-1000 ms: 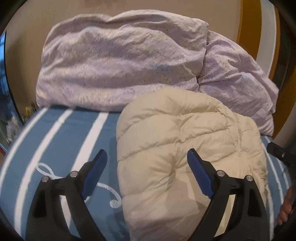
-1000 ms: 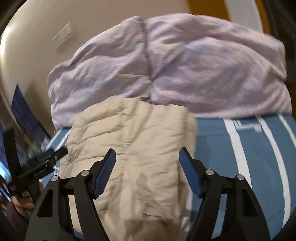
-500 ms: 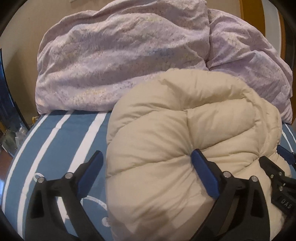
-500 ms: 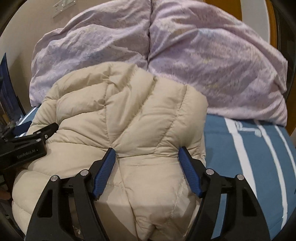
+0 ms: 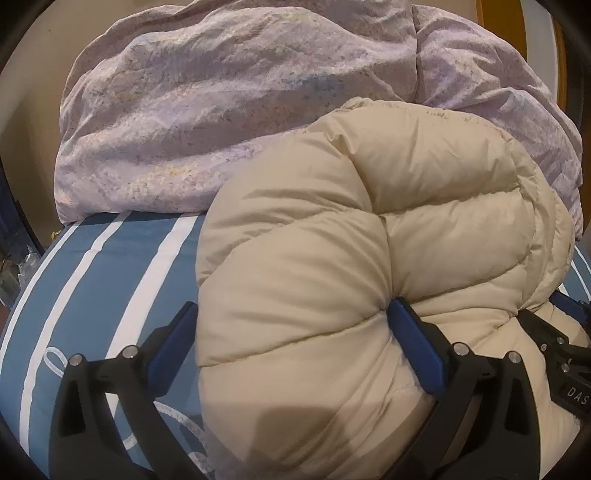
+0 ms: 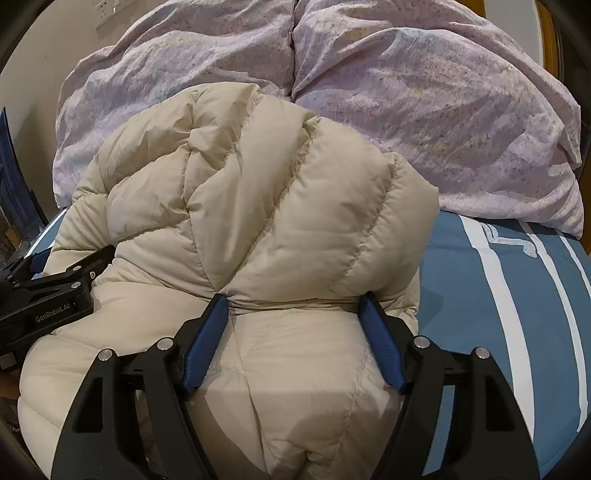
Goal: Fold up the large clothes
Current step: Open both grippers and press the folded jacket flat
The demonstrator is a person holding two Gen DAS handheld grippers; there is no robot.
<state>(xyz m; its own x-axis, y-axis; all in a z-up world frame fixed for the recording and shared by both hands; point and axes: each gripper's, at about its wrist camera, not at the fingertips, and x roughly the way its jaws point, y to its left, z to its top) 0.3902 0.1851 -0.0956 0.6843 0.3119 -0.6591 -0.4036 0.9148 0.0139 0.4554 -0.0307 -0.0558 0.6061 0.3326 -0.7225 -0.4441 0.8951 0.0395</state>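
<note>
A cream quilted down jacket (image 5: 369, 229) lies bundled and folded on the blue striped bed; it also fills the right wrist view (image 6: 258, 206). My left gripper (image 5: 291, 332) is open, its blue fingers pressed against the jacket's left bulge, which sits between them. My right gripper (image 6: 295, 321) is open, its fingers astride the jacket's right part and pushed into the padding. The right gripper's body shows at the right edge of the left wrist view (image 5: 561, 373); the left gripper's body shows at the left edge of the right wrist view (image 6: 51, 295).
A crumpled lilac duvet (image 5: 229, 103) is piled behind the jacket against the wall, also in the right wrist view (image 6: 424, 96). The blue sheet with white stripes (image 5: 96, 280) lies left of the jacket and right of it (image 6: 509, 302). A wall socket (image 6: 107, 13) is at top left.
Both grippers have moved forward onto the jacket and now press into it; the jacket has bunched up higher between the fingers. The jaws stay open.
</note>
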